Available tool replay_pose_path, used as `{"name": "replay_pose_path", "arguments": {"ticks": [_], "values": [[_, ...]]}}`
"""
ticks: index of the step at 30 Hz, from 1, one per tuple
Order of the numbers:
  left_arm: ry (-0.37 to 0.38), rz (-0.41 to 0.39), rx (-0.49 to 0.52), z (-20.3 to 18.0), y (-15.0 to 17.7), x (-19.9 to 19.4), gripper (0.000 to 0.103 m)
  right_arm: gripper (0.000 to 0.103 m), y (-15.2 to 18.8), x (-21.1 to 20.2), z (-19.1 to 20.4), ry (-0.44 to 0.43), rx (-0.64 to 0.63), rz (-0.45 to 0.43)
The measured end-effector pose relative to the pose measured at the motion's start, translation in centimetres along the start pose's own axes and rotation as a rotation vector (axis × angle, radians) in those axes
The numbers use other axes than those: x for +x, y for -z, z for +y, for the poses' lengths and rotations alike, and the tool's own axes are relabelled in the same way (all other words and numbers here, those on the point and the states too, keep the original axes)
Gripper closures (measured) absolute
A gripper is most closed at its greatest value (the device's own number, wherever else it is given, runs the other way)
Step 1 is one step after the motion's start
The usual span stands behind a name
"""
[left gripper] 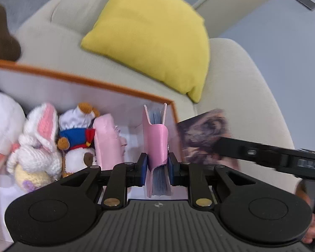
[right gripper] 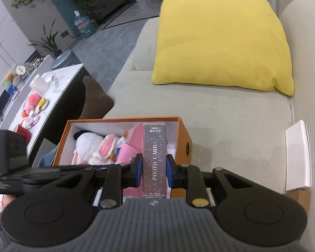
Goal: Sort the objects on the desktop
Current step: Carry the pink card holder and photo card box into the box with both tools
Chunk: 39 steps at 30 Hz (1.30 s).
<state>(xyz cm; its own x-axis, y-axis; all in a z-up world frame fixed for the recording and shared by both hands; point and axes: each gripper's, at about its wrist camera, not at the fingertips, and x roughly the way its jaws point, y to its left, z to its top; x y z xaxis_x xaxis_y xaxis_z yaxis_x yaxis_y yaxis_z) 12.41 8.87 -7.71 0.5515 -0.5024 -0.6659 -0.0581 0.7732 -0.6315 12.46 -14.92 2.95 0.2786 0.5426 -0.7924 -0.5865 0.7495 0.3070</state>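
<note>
My left gripper (left gripper: 157, 163) is shut on a pink card holder (left gripper: 156, 138) with blue-grey pages, held upright over the right end of an orange box (left gripper: 107, 84). Inside the box lie a white knitted bunny (left gripper: 40, 138), a small bear in blue (left gripper: 77, 138) and a pink pouch (left gripper: 108, 142). My right gripper (right gripper: 154, 168) is shut on a glittery grey box (right gripper: 154, 157) marked PHOTO CARD, held upright above the same orange box (right gripper: 184, 138). In the left wrist view that photo card box (left gripper: 201, 134) hangs blurred just right of the box's corner.
The orange box rests on a beige sofa (right gripper: 199, 113) with a yellow cushion (right gripper: 222, 40) behind it. A white lid (right gripper: 297, 157) lies at the sofa's right edge. A white table (right gripper: 71, 71) with small items stands to the left. A brown shape (right gripper: 96, 98) lies by the box.
</note>
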Motion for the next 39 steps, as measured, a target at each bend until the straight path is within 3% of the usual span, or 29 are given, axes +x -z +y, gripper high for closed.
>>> {"name": "replay_pose_path", "arguments": {"ticks": [6, 13, 28, 33, 39], "values": [[-0.048, 0.041, -0.007, 1.1, 0.3, 2.0, 0.081, 0.079, -0.6, 2.0, 0.1, 0.017, 0.015, 0.041], [-0.166, 0.007, 0.068, 0.0, 0.4, 2.0, 0.082, 0.079, -1.1, 4.5, 1.9, 0.098, -0.009, 0.059], [-0.137, -0.029, 0.045, 0.5, 0.2, 3.6, 0.083, 0.079, -1.7, 9.7, 2.9, 0.274, -0.05, 0.106], [-0.147, -0.032, 0.056, 0.2, 0.1, 4.4, 0.082, 0.072, -2.1, 9.9, 3.3, 0.283, -0.053, 0.115], [-0.186, -0.025, 0.107, -0.6, 0.0, 5.3, 0.082, 0.071, -2.4, 8.5, 3.3, 0.252, -0.064, 0.09]]}}
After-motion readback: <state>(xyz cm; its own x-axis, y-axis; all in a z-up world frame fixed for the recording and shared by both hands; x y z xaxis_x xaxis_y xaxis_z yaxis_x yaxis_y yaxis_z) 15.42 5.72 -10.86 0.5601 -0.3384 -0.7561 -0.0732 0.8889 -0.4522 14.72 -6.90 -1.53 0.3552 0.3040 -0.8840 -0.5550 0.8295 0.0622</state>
